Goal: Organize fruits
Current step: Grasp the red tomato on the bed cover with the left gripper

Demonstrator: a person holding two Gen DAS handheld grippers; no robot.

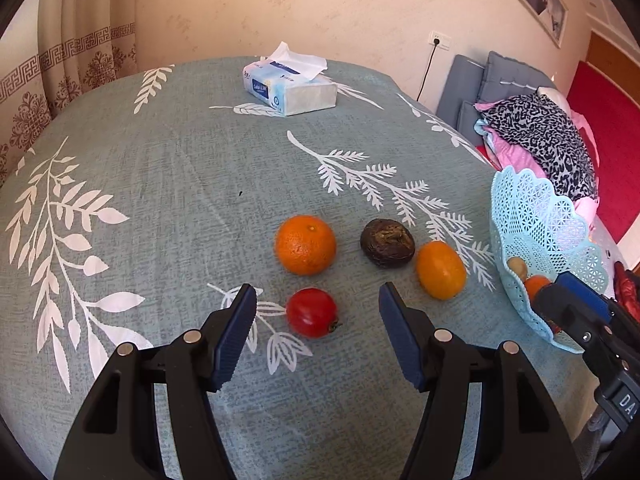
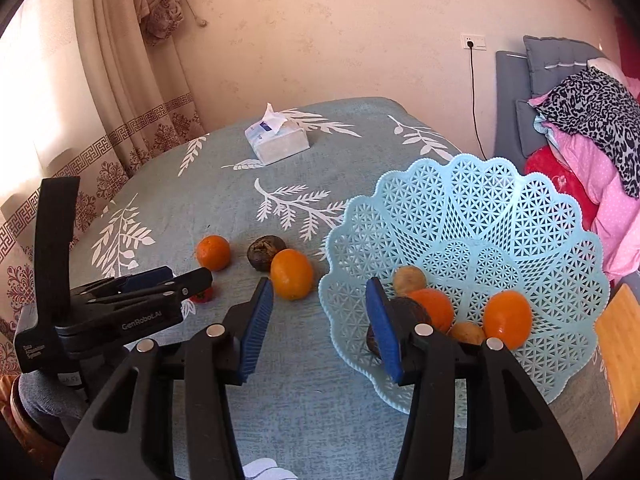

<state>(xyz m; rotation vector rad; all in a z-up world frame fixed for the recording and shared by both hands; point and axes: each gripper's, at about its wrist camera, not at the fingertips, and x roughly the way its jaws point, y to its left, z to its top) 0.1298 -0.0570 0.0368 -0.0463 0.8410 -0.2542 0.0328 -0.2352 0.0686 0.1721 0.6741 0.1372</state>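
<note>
On the teal leaf-print cloth lie a red tomato, a large orange, a dark brown wrinkled fruit and a smaller orange. My left gripper is open and empty, with the tomato between its fingertips. A light blue lattice basket at the right holds several fruits, among them oranges and a dark fruit. My right gripper is open and empty at the basket's left rim. The left gripper shows in the right wrist view, hiding most of the tomato.
A tissue box stands at the table's far side. Curtains hang at the left. A grey bed with piled clothes lies past the table's right edge. A wooden board sits right of the basket.
</note>
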